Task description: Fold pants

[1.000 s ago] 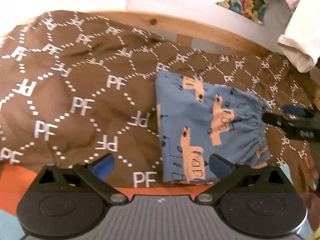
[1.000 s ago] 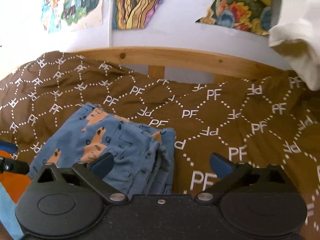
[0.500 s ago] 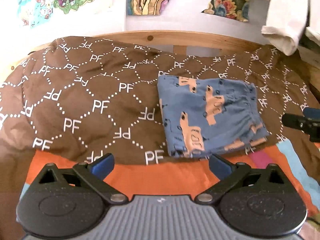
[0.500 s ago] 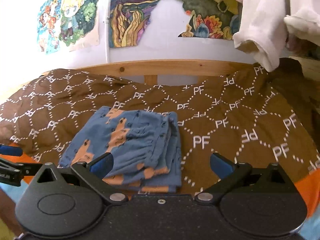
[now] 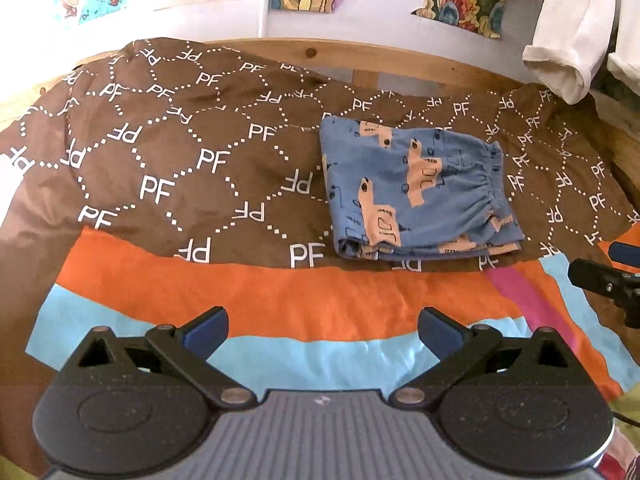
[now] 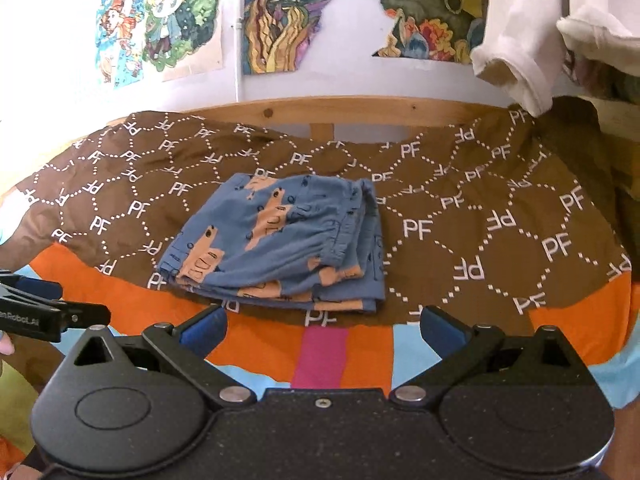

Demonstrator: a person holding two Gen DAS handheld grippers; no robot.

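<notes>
Pants [image 5: 416, 192] lie folded in a compact stack on the brown blanket [image 5: 180, 152], near its front edge. Left gripper [image 5: 322, 330] and right gripper [image 6: 322, 330] both spread, empty, short of that edge. Folding looks done.

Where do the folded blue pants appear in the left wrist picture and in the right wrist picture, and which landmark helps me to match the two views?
Left wrist view: the folded blue pants lie right of centre on the brown PF blanket.
Right wrist view: the pants lie slightly left of centre, just above the gripper fingers.
Shared landmark: the knot in the wooden bed rail behind the blanket.
</notes>
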